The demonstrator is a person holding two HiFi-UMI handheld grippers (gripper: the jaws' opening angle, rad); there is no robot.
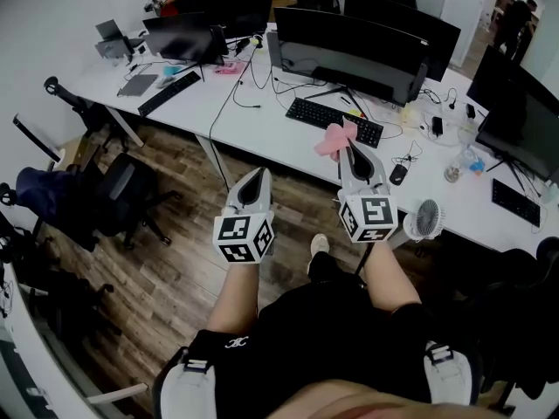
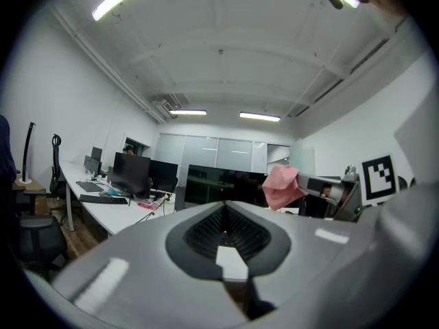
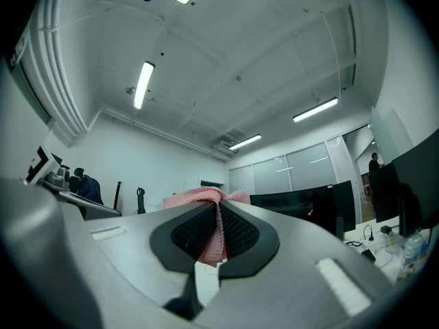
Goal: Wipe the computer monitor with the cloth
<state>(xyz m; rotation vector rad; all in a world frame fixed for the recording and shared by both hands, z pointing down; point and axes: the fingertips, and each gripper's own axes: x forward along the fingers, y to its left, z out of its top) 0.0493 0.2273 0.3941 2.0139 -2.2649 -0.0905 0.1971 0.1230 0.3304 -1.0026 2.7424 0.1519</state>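
Right gripper [image 1: 353, 149]: clamped on pink cloth [image 1: 334, 140]. Left gripper [image 1: 257, 178]: jaws together, empty. Curved monitor [image 1: 349, 46]: lay straight ahead of right gripper, long axis crosswise; right was nearer.

Right gripper [image 1: 350, 149] is holding a pink fabric cloth [image 1: 335, 140] at its tip, over the near edge of the long white desk [image 1: 271, 133], touching the black keyboard [image 1: 334, 120]. Wide curved black monitor [image 1: 349, 49] is sitting farther back. Left gripper [image 1: 258, 175] is hanging to the left over the brown wooden floor [image 1: 175, 260].

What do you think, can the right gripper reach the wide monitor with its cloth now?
Probably yes: the right gripper, shut on the cloth, points at the monitor, with only a low keyboard between.
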